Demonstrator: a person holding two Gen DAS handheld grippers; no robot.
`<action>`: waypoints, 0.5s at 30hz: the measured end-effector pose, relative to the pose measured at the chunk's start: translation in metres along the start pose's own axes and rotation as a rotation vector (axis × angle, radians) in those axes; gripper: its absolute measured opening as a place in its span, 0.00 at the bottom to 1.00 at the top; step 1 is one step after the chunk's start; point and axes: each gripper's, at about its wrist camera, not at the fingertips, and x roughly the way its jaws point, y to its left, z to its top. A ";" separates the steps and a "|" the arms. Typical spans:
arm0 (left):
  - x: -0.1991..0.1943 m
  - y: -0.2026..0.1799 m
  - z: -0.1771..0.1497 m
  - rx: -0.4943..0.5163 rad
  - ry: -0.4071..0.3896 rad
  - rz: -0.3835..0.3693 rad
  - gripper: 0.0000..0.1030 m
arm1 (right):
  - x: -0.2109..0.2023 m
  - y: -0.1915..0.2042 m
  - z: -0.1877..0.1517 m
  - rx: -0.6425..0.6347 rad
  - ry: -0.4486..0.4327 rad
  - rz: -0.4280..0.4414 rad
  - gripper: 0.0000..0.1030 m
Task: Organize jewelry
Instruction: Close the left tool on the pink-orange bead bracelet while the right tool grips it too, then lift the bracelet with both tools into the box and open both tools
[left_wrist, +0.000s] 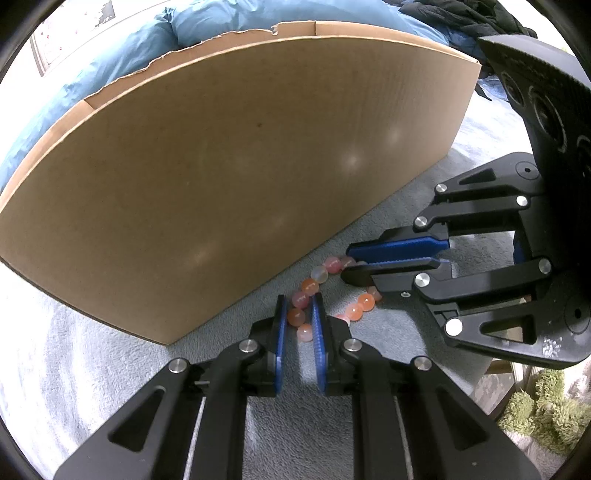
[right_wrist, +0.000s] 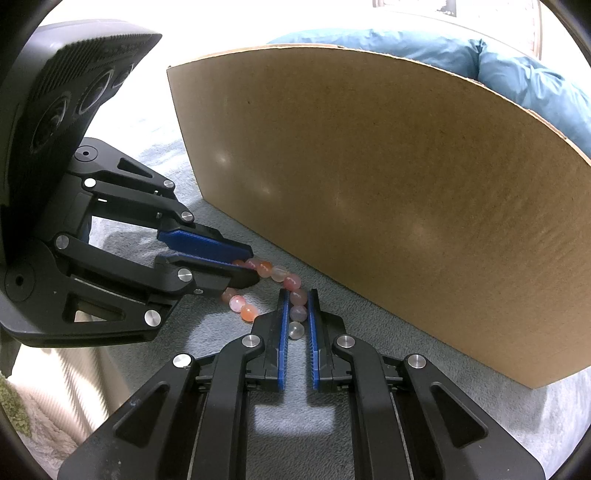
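Note:
A bracelet (left_wrist: 319, 274) of round pink and orange beads lies stretched on the grey fleece surface (left_wrist: 388, 332), close to the foot of a cardboard box (left_wrist: 221, 166). In the left wrist view, my left gripper (left_wrist: 298, 301) is shut on one stretch of the beads. My right gripper (left_wrist: 347, 264) comes in from the right, shut on the other end. In the right wrist view, the right gripper (right_wrist: 298, 295) clamps beads of the bracelet (right_wrist: 291, 281) between its blue pads. There the left gripper (right_wrist: 253, 266) reaches in from the left, with beads at its tips.
The tall cardboard box (right_wrist: 388, 184) stands just behind the bracelet, and its wall blocks the far side. Blue bedding (left_wrist: 129, 48) lies behind the box, with dark clothing (left_wrist: 461, 18) at the top right. A green shaggy rug (left_wrist: 543, 413) shows past the edge of the surface.

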 end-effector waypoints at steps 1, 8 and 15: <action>0.000 0.000 0.000 -0.002 -0.001 0.000 0.12 | 0.000 0.000 0.000 0.000 0.000 0.000 0.08; -0.005 -0.001 -0.003 0.012 -0.034 0.008 0.09 | -0.003 -0.002 -0.004 0.012 -0.012 -0.001 0.08; -0.017 -0.003 -0.009 -0.001 -0.072 0.004 0.08 | -0.012 -0.002 -0.008 0.014 -0.029 -0.009 0.07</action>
